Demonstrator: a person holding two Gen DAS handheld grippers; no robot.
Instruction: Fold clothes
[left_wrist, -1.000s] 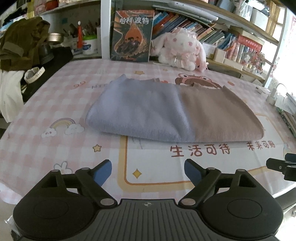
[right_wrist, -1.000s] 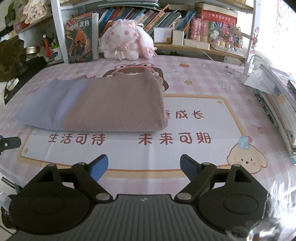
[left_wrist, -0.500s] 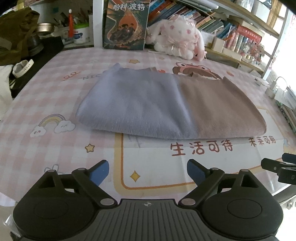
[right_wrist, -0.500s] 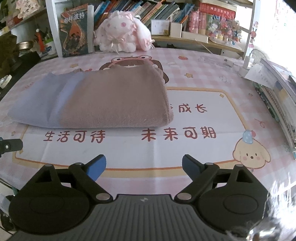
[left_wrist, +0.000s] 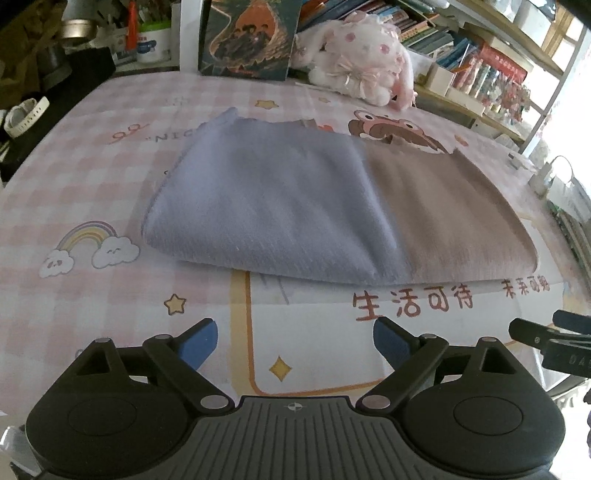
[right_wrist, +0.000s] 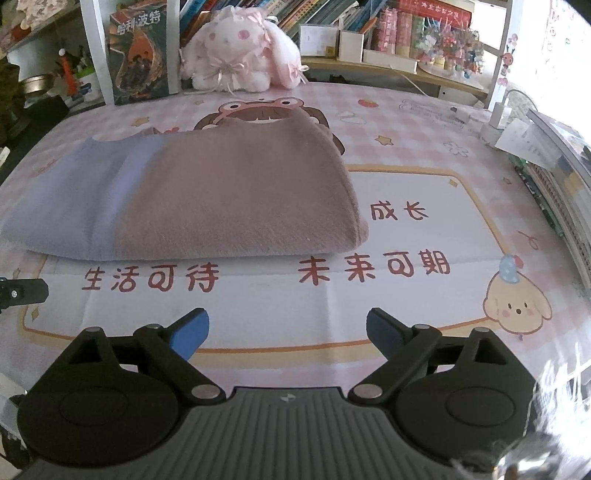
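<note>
One folded garment (left_wrist: 325, 206), half lavender and half tan, lies flat on the table (left_wrist: 92, 177) just ahead of both grippers, its lavender end before our left gripper (left_wrist: 295, 341) and its tan end before our right gripper (right_wrist: 287, 334). Both grippers hang wide open and empty, short of the near edge. For the next fold, we judge it best to pinch all layers at matching corners so the fold stays square; we count one garment, two grippers, one plush rabbit (right_wrist: 240, 61) beyond.
</note>
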